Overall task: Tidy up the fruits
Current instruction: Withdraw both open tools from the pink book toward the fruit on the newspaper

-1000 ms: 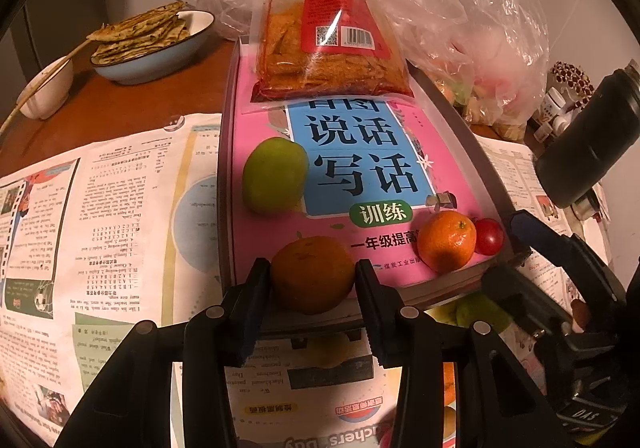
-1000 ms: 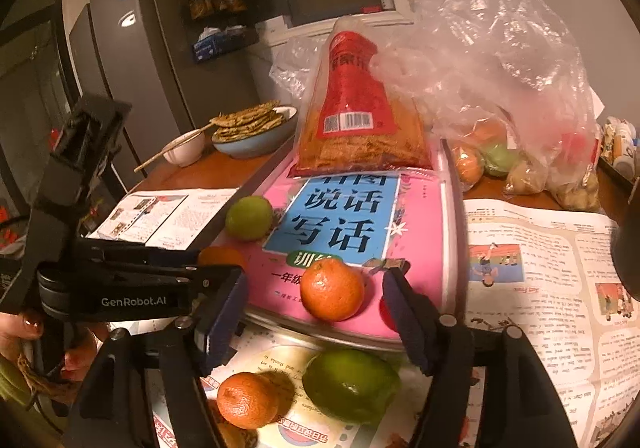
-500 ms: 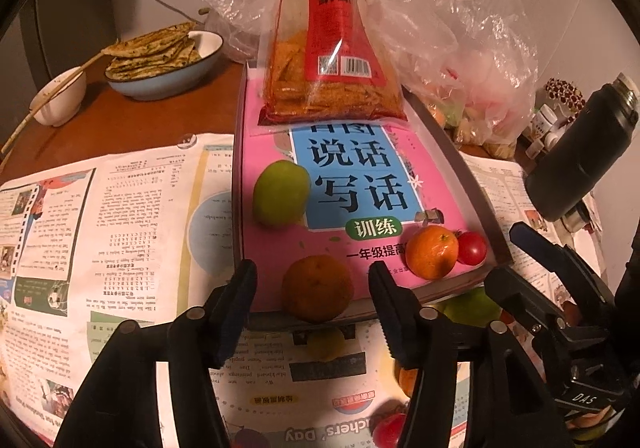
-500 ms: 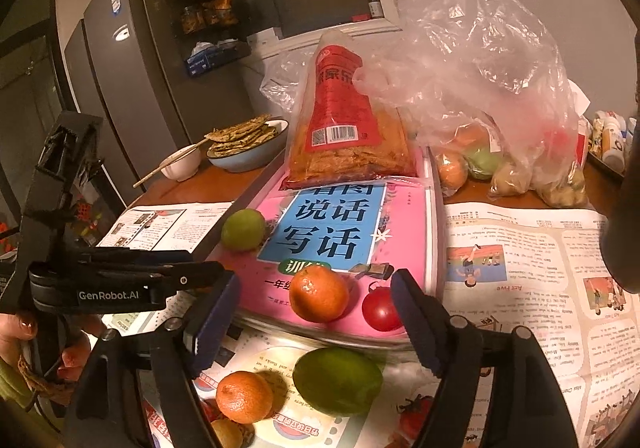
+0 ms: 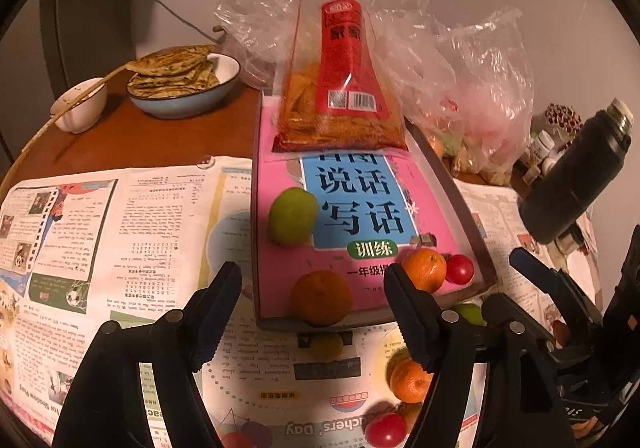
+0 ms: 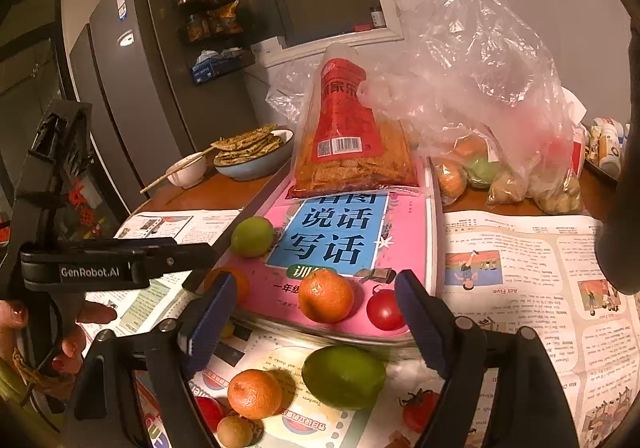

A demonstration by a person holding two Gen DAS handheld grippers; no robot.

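A pink book (image 5: 360, 216) lies on the table and bears a green fruit (image 5: 293, 215), a dull orange (image 5: 321, 297) at its near edge, a bright orange (image 5: 424, 269) and a tomato (image 5: 460, 269). My left gripper (image 5: 314, 312) is open and empty, its fingers standing apart from the dull orange. My right gripper (image 6: 316, 320) is open and empty, just short of the bright orange (image 6: 326, 295) and tomato (image 6: 385, 309). On the newspaper below lie a lime (image 6: 343, 376), an orange (image 6: 255, 393), a small brown fruit (image 6: 235, 431) and tomatoes (image 6: 418, 406).
A snack bag (image 5: 340, 88) leans on the book's far end. Plastic bags with fruit (image 6: 492, 152) stand at the right. A bowl of flatbread (image 5: 182, 86) and a small bowl with chopsticks (image 5: 80, 108) stand at the far left. A black flask (image 5: 576, 180) stands at the right.
My left gripper has opened, let go of the dull orange on the book's near edge and drawn back. My right gripper has also drawn back a little.
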